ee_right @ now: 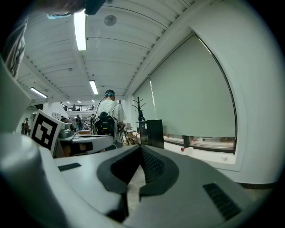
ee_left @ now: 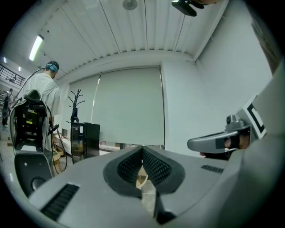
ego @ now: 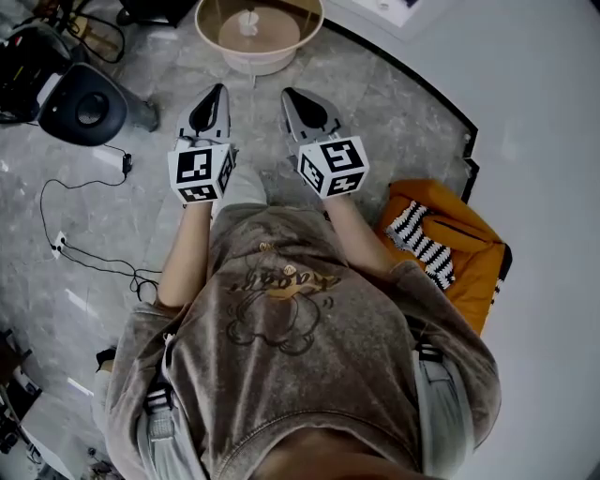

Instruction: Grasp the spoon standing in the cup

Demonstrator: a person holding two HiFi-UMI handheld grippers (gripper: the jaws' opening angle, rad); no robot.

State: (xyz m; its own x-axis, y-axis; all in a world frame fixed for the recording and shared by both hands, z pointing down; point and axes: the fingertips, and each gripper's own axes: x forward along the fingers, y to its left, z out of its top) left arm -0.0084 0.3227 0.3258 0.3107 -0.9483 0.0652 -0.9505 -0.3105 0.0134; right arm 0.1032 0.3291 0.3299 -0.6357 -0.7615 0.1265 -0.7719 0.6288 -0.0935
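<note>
At the top of the head view stands a round beige table (ego: 281, 42). A small white thing (ego: 248, 21) sits at its middle, too small to make out as a cup or a spoon. My left gripper (ego: 216, 94) and right gripper (ego: 290, 96) are held side by side in front of my chest, pointing toward that table and short of it. Both are shut with nothing between the jaws. The left gripper view shows its own tips (ee_left: 142, 149) meeting against a pale window blind, and the right gripper view shows the same for its tips (ee_right: 141, 149). Neither gripper view shows the cup or the spoon.
A black round device (ego: 82, 105) and cables (ego: 84, 248) lie on the grey stone floor at left. An orange bag (ego: 464, 253) with a striped cloth sits at right by a white curved wall (ego: 534, 112). A person in white (ee_right: 108, 109) stands far off beside a black cabinet (ee_right: 151, 132).
</note>
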